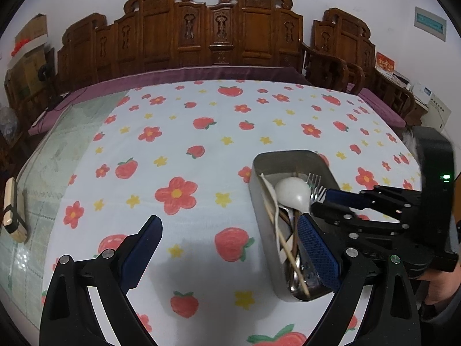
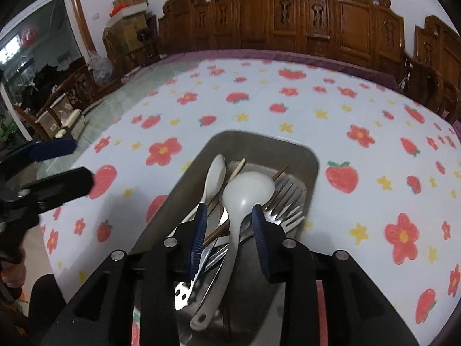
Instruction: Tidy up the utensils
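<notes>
A metal tray (image 2: 299, 155) sits on the flowered tablecloth (image 1: 187, 132), and all the utensils in view lie inside it. In the right wrist view the tray fills the centre, running from 6 o'clock up toward 12. A large white rice paddle (image 2: 247, 190) lies on top of the pile, its round bowl toward 12 o'clock and its handle trailing toward 6. A smaller white spoon (image 2: 214, 177) rests just beside it at 10 o'clock, and metal forks (image 2: 285, 201) fan out at 2 o'clock of the paddle's bowl. Chopsticks (image 2: 236, 168) poke out from under the paddle toward 12 o'clock, and a flat steel handle with holes lies at 7 o'clock.

The right gripper (image 2: 229, 227) hangs over the tray with its jaws moderately apart, one blue pad on each side of the paddle's neck; whether the pads touch it cannot be told.

In the left wrist view the tray (image 1: 256, 190) lies at 4 o'clock. The left gripper (image 1: 230, 248) is spread wide and holds nothing: one finger hangs over the bare cloth at 8 o'clock, the other over the tray's near end. The right gripper (image 1: 314, 206) enters from 3 o'clock above the tray.

Carved wooden chairs (image 1: 207, 28) line the table's far edge at 12 o'clock.
</notes>
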The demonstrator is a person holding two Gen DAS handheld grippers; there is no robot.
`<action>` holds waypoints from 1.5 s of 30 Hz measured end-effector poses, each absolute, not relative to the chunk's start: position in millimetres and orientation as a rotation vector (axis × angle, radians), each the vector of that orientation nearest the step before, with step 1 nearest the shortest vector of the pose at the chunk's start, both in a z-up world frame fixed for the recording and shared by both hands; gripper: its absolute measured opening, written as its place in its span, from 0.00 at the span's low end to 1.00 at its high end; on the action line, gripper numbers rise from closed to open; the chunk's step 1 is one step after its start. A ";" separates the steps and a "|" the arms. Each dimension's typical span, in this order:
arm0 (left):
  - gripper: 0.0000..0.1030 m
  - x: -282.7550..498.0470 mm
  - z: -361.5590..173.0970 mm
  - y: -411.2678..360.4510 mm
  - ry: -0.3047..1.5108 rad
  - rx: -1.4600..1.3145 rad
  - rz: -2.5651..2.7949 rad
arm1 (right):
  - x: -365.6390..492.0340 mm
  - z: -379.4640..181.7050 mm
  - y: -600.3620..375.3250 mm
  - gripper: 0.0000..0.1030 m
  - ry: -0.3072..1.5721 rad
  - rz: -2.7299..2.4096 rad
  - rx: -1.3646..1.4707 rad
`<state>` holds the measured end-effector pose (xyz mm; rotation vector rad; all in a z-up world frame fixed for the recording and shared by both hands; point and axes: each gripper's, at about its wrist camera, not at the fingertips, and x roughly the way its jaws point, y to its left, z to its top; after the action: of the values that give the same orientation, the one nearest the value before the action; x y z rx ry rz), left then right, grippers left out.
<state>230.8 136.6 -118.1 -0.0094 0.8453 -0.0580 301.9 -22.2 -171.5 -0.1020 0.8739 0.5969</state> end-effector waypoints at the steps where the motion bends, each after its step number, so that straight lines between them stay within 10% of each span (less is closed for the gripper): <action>1: 0.88 229.0 -115.8 133.9 0.838 -0.009 -0.058 | 297.1 -165.6 -26.7 0.34 0.855 0.594 -0.103; 9: 0.93 213.7 -100.3 109.4 0.782 -0.044 -0.044 | 257.8 -126.7 -75.5 0.44 0.775 0.535 -0.062; 21: 0.93 187.6 -85.6 62.6 0.756 -0.037 -0.063 | 210.5 -92.1 -146.3 0.92 0.690 0.390 -0.025; 45: 0.93 77.9 -32.6 7.1 0.657 -0.001 -0.061 | 92.8 -48.8 -211.9 0.98 0.564 0.275 0.007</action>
<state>77.9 7.1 -32.6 -0.0013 0.6567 -0.0607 92.8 -211.9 -48.8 0.0074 0.5637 0.2753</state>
